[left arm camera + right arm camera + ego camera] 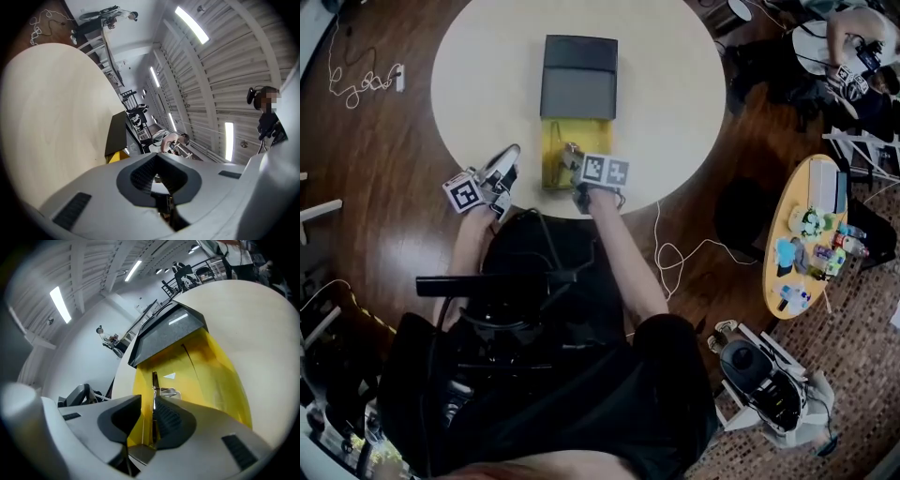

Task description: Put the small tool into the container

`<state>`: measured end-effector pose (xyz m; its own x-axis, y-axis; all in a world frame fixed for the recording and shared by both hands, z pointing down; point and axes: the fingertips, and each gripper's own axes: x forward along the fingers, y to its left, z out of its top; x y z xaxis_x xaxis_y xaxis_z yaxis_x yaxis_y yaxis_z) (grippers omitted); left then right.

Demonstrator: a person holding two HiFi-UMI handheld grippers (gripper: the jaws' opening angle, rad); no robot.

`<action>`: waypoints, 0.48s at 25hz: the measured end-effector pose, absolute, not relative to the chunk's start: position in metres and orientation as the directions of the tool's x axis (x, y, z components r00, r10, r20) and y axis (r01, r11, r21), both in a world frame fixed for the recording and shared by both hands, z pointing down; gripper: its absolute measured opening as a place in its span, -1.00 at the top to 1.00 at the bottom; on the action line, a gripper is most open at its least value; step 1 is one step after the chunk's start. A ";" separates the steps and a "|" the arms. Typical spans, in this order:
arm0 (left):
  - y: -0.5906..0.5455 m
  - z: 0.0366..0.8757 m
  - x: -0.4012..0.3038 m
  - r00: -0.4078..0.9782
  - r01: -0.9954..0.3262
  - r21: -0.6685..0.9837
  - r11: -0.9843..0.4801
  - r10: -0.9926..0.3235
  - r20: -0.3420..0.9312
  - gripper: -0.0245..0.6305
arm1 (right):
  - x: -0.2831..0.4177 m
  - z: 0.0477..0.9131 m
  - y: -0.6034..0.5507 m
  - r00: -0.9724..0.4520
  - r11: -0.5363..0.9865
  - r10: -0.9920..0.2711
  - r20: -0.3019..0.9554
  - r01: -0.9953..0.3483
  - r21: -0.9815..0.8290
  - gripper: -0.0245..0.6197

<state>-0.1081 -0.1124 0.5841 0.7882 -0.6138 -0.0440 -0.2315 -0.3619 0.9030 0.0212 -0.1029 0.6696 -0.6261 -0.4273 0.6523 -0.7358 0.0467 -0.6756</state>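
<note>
A dark grey container (pixel 578 77) lies on the round pale table (pixel 478 66), with its yellow tray (pixel 553 141) pulled out toward me. My right gripper (pixel 575 161) hangs over that tray. In the right gripper view a thin metal tool (pixel 153 392) stands upright between the jaws of the right gripper (pixel 146 401). It leans on the right pad, and a gap separates it from the left pad, so the jaws are open. The yellow tray (pixel 211 366) lies just below. My left gripper (pixel 506 161) rests at the table's near left edge. Its jaws (pixel 157 157) are shut and hold nothing.
The container's dark lid (pixel 171 331) sits beyond the tray. Cables lie on the wooden floor at the left (pixel 361 84) and right (pixel 675 253). A small oval table (pixel 778 281) with colourful items stands at the right, with grey equipment (pixel 769 380) below it.
</note>
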 end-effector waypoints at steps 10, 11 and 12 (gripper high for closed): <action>-0.118 0.598 -0.083 0.796 -0.242 0.909 -0.340 -0.605 -0.015 0.94 | 0.046 0.679 -0.100 -0.543 0.207 -0.385 0.746 -0.839 -0.504 0.61; -0.121 0.598 -0.083 0.795 -0.247 0.906 -0.343 -0.606 -0.013 0.94 | 0.050 0.678 -0.101 -0.537 0.207 -0.389 0.749 -0.843 -0.497 0.61; -0.126 0.597 -0.084 0.793 -0.253 0.902 -0.350 -0.609 -0.014 0.94 | 0.053 0.677 -0.102 -0.534 0.206 -0.391 0.749 -0.845 -0.494 0.61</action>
<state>-0.0842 -0.1259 0.5967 0.7932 -0.6089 -0.0137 -0.2529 -0.3497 0.9021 0.0527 -0.1024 0.6772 -0.5340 -0.3915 0.7494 -0.8446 0.2058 -0.4944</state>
